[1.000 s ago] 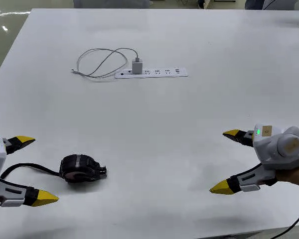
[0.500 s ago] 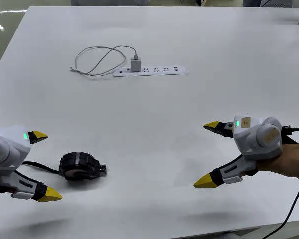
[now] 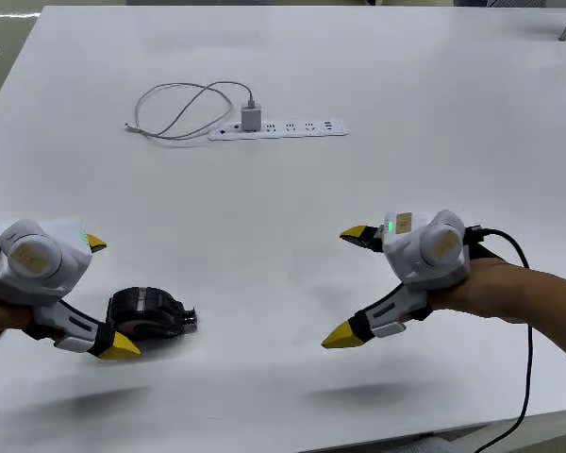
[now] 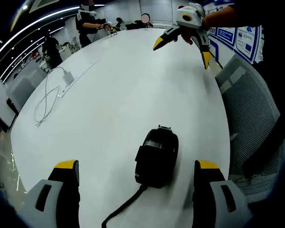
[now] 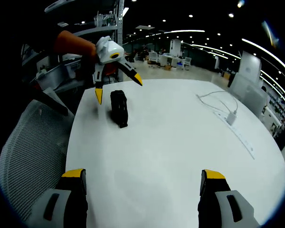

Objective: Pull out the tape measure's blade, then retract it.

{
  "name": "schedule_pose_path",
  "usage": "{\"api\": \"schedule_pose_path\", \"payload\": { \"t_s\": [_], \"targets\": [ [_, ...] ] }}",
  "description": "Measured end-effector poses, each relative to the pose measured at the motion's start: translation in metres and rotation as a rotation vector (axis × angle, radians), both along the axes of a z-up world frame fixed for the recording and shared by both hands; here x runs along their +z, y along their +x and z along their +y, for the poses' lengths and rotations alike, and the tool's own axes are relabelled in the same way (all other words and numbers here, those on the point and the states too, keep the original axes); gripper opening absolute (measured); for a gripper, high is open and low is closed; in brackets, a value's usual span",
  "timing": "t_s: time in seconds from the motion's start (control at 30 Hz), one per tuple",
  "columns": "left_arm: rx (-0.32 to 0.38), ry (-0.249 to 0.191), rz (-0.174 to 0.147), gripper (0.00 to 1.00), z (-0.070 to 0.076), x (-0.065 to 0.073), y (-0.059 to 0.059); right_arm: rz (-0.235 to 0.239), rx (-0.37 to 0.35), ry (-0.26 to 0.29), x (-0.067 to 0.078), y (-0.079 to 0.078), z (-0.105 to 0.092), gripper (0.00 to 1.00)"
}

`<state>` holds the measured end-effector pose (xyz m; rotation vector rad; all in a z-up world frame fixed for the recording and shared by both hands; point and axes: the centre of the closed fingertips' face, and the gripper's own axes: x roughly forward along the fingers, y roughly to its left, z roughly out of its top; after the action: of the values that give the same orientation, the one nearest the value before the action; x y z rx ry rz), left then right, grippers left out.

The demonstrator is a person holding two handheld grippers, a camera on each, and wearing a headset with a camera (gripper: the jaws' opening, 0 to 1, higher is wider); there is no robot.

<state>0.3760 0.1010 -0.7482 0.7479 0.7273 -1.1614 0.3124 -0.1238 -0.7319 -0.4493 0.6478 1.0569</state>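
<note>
Lying near left on white table (image 3: pixel 292 217), tape measure (image 3: pixel 149 314) sits between spread jaws of left gripper (image 3: pixel 109 295). Right gripper (image 3: pixel 344 283) spread too, well apart. Far: power strip (image 3: pixel 292 128), charger (image 3: pixel 252 118), looped cable (image 3: pixel 174 109). Office (image 5: pixel 180 47) beyond.

The white table (image 3: pixel 292 208) gives open room between the left gripper (image 3: pixel 108 295) and the right gripper (image 3: pixel 343 283), which are well apart. The tape measure (image 3: pixel 149 314) lies between the left gripper's spread jaws, with a gap at each side. The power strip (image 3: pixel 283 128) and the looped cable (image 3: pixel 174 111) lie far behind, well apart from both grippers.
</note>
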Motion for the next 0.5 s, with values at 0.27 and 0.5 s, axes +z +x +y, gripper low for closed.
{"api": "schedule_pose_path", "payload": {
  "t_s": [0.27, 0.5],
  "targets": [
    [-0.052, 0.012, 0.037, 0.99, -0.011, -0.004, -0.01, -0.008, 0.057, 0.029, 0.004, 0.007, 0.037, 0.99],
    [-0.13, 0.079, 0.037, 0.99, -0.012, -0.014, -0.018, 0.003, 0.104, 0.036, -0.003, 0.01, 0.061, 0.99]
  ]
}}
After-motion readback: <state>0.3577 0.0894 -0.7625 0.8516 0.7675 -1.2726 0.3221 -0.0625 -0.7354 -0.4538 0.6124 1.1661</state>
